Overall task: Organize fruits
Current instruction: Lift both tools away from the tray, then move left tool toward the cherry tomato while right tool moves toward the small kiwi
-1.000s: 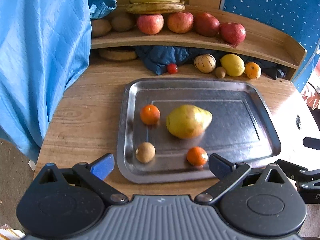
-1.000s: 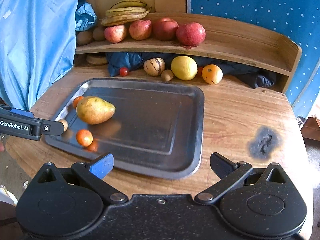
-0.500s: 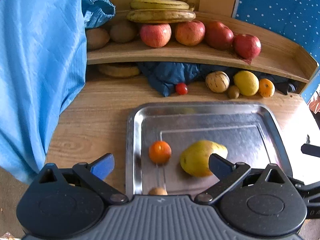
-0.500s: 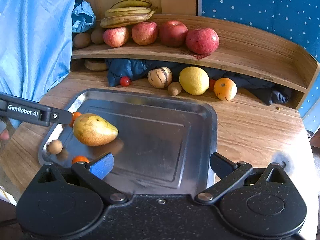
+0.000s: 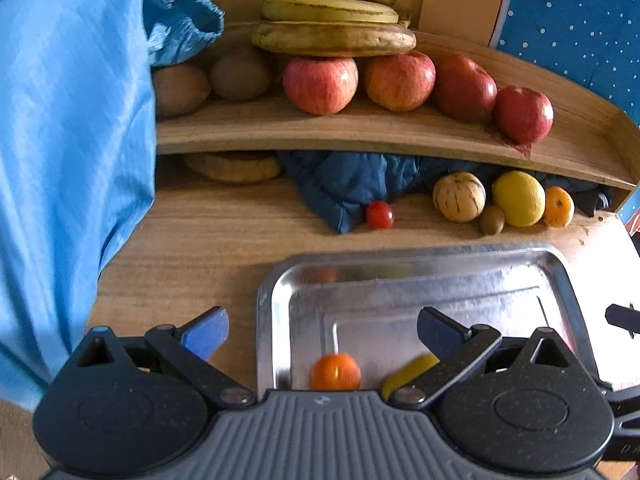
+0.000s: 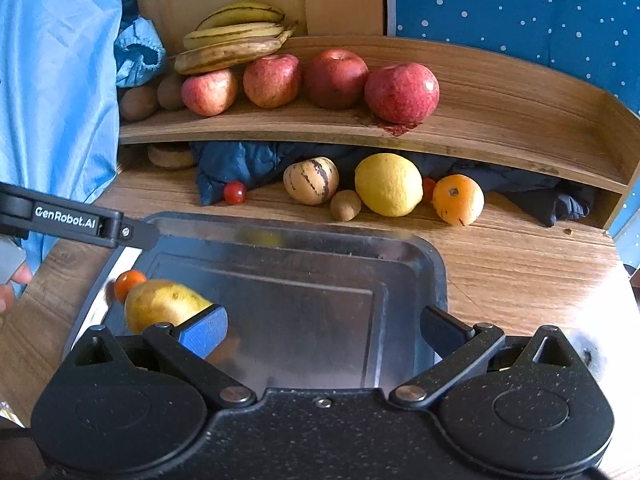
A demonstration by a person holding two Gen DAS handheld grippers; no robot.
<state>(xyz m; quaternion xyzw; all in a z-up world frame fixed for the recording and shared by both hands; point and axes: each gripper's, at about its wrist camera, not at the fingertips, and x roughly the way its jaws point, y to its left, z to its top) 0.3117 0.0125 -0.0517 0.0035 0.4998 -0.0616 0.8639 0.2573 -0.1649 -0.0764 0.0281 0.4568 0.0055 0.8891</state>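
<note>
The metal tray point(image 6: 400, 248) is lying on the wooden table point(image 6: 520, 264) directly ahead of both grippers. On it, a small orange fruit point(image 5: 335, 371) is sitting between the left gripper's point(image 5: 322, 330) fingers, close to the gripper body and blurred, its lower edge cut off by the housing. A yellow-green pear point(image 6: 160, 304) is resting beside it; in the left wrist view only a sliver is showing behind the right-hand finger, and in the right wrist view the blue finger pad point(image 6: 204, 330) of the right gripper point(image 6: 324, 330) is covering its near end. Both grippers are standing with fingers spread wide, gripping nothing. The rest of the tray near the grippers is being hidden by their housings. Beyond the tray, a cherry tomato point(image 5: 379, 215), a striped melon point(image 5: 459, 197), a kiwi point(image 5: 492, 219), a lemon point(image 5: 519, 199) and an orange point(image 5: 558, 207) are lying along a dark blue cloth point(image 5: 348, 184) under the shelf point(image 5: 360, 132). Farther off, four apples point(image 5: 400, 80) and bananas point(image 5: 332, 20) are occupying the shelf, with brown fruits partly screened by a light blue cloth point(image 5: 68, 160) to the left.
</note>
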